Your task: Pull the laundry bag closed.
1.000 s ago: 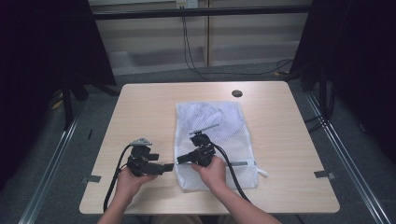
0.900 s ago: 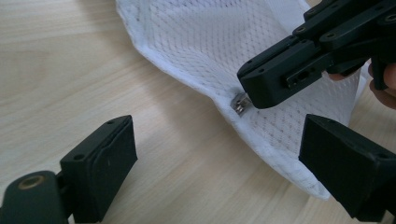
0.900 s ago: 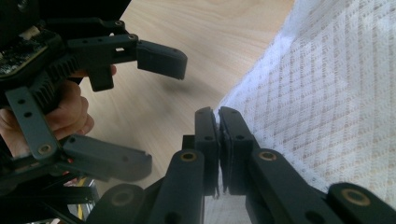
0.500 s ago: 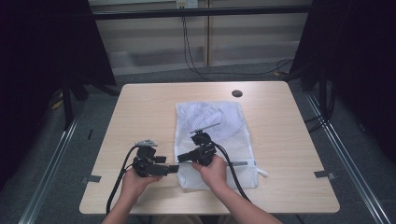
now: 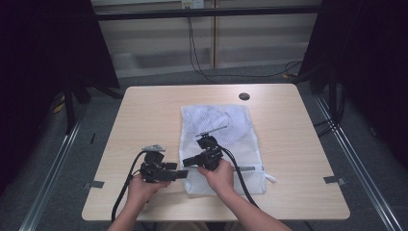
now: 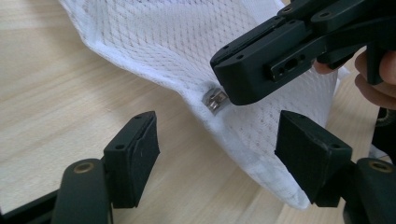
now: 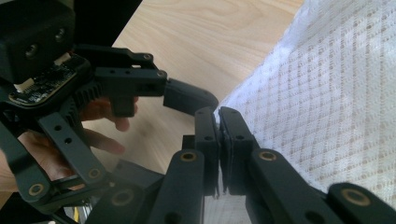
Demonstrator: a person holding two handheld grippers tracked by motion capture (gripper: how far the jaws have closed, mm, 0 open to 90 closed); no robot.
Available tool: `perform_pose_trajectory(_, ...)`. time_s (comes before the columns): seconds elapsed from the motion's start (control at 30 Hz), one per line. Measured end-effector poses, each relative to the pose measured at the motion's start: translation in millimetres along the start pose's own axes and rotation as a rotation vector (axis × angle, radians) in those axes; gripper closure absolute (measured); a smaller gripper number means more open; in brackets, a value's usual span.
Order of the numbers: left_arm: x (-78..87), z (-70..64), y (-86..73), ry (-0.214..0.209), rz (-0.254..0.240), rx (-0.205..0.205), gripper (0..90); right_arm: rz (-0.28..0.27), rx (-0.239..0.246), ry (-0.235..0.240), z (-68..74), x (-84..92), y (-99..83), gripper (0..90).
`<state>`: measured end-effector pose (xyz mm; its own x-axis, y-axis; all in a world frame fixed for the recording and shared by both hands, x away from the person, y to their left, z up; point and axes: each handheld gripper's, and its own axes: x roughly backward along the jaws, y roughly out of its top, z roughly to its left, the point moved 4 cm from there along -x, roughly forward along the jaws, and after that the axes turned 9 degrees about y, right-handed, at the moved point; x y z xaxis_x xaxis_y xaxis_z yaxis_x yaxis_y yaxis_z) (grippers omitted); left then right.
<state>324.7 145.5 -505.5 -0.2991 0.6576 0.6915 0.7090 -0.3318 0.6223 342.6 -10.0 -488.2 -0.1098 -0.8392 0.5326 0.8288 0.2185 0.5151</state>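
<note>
The left gripper (image 6: 217,154) has just been closing its jaws, though they are not yet touching the zipper pull (image 6: 214,100) between them. The right gripper (image 7: 219,116) is pinching the mesh bag (image 5: 226,130) edge near the table's (image 5: 144,110) front edge, crowding the pull. The bag's own cloth is the only obstacle.

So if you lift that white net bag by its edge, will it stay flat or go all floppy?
Probably floppy: the bag is thin mesh, and its edge already bends up where the right hand-held gripper pinches it. It looks light. The small metal zipper pull may dangle.
</note>
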Motion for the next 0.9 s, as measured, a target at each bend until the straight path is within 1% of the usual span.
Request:
perform_pose_trajectory(0.03, -0.8, -0.1, 0.1, -0.009, 0.008, 0.0, 36.1, -0.001, 0.005, -0.002, 0.0, 0.2, 0.2, 87.1)
perform_pose_trajectory(0.07, -1.9, -1.2, 0.2, -0.01, 0.012, 0.013, 36.4, -0.001, 0.006, -0.001, 0.1, 0.5, 0.2, 87.1)
perform_pose_trajectory(0.1, -3.5, -1.6, 0.1, -0.01, 0.016, 0.017, 37.3, -0.003, 0.005, 0.0, 0.3, 0.9, 0.4, 87.1)
perform_pose_trajectory(0.17, -6.3, -2.6, 0.0, -0.02, 0.036, 0.032, 37.0, -0.004, 0.006, -0.002, 0.6, 1.9, 0.7, 87.1)
perform_pose_trajectory(0.2, -7.4, -3.1, 0.0, -0.028, 0.038, 0.046, 39.2, -0.006, 0.003, -0.002, 0.9, 2.4, 0.9, 87.1)
perform_pose_trajectory(0.27, -8.9, -4.2, 0.9, -0.028, 0.038, 0.063, 40.6, -0.005, 0.005, -0.001, 1.2, 3.1, 1.2, 87.1)
perform_pose_trajectory(0.33, -10.2, -4.3, 2.2, -0.046, 0.026, 0.074, 43.2, -0.006, 0.008, 0.001, 1.3, 3.4, 1.4, 87.1)
perform_pose_trajectory(0.43, -13.5, -5.5, 2.1, -0.049, 0.045, 0.083, 44.9, -0.004, 0.004, 0.0, 2.2, 4.0, 1.3, 87.0)
perform_pose_trajectory(0.47, -15.1, -6.4, 1.9, -0.044, 0.049, 0.089, 47.1, -0.004, 0.006, -0.001, 2.6, 4.2, 1.3, 87.0)
perform_pose_trajectory(0.5, -16.0, -6.2, 1.6, -0.05, 0.06, 0.078, 48.2, -0.006, 0.008, 0.001, 2.7, 4.3, 1.4, 87.1)
perform_pose_trajectory(0.53, -16.8, -6.3, 1.5, -0.037, 0.058, 0.077, 48.2, -0.004, 0.008, 0.002, 2.8, 4.7, 1.4, 87.1)
perform_pose_trajectory(0.57, -17.7, -7.4, 1.8, -0.049, 0.055, 0.088, 49.2, -0.006, 0.007, 0.0, 2.9, 4.9, 1.4, 87.1)
perform_pose_trajectory(0.6, -18.1, -7.1, 2.0, -0.048, 0.057, 0.075, 51.3, -0.008, 0.008, 0.002, 3.1, 5.2, 1.7, 87.0)
perform_pose_trajectory(0.63, -18.1, -7.2, 2.3, -0.048, 0.059, 0.071, 53.4, -0.007, 0.006, 0.002, 3.4, 5.4, 1.8, 87.1)
perform_pose_trajectory(0.7, -18.8, -7.8, 3.3, -0.047, 0.05, 0.086, 58.6, -0.009, 0.007, 0.003, 3.9, 5.6, 2.0, 87.1)
perform_pose_trajectory(0.77, -18.9, -8.3, 4.1, -0.042, 0.043, 0.092, 64.2, -0.01, 0.011, 0.003, 3.6, 6.0, 2.1, 87.1)
perform_pose_trajectory(0.8, -19.0, -8.3, 4.5, -0.044, 0.044, 0.096, 67.8, -0.009, 0.01, 0.005, 3.7, 6.3, 2.1, 87.1)
perform_pose_trajectory(0.87, -19.2, -7.8, 5.0, -0.033, 0.052, 0.116, 72.2, -0.01, 0.009, 0.005, 3.5, 6.7, 2.1, 87.1)
perform_pose_trajectory(0.9, -19.2, -7.5, 5.2, -0.041, 0.054, 0.122, 75.1, -0.011, 0.008, 0.006, 3.5, 7.0, 2.2, 87.1)
